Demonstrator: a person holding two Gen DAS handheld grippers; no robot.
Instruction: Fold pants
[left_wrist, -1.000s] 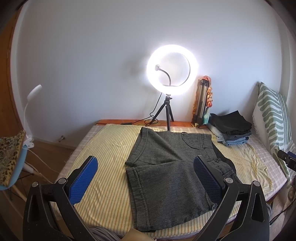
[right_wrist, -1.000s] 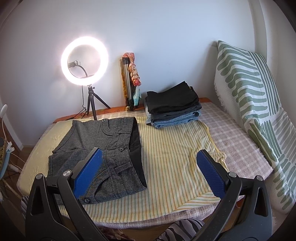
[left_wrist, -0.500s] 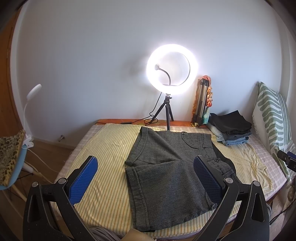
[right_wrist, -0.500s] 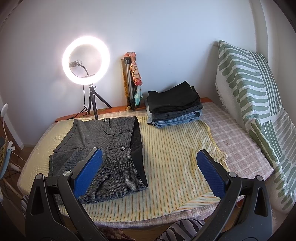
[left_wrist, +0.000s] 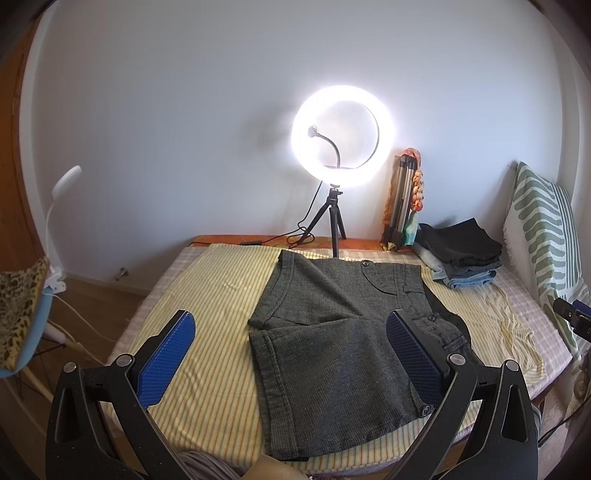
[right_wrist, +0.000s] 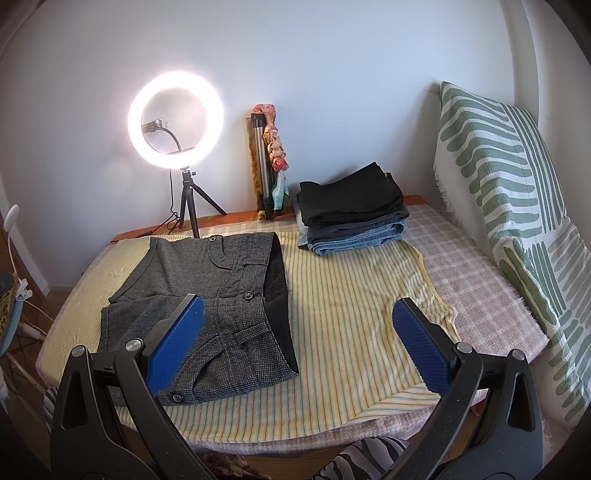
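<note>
Both views look from above the near edge of the bed (left_wrist: 221, 280), facing the back wall. The left wrist camera sits further left, the ring light (left_wrist: 341, 134) near its centre. The right wrist camera sits further right, taking in the striped cushion (right_wrist: 517, 206). Both share the grey shorts (left_wrist: 332, 332), folded stack (right_wrist: 354, 218) and ring light.

The lit white ring light on its black tripod (left_wrist: 341, 134) (right_wrist: 176, 120) blooms with glare; fisheye distortion curves and darkens frame edges; focus is sharp.

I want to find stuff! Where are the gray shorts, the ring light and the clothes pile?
gray shorts (left_wrist: 332, 354), left wrist view, near leg.
ring light (right_wrist: 176, 122), right wrist view, glowing rim.
clothes pile (right_wrist: 351, 199), right wrist view, black top garment.
</note>
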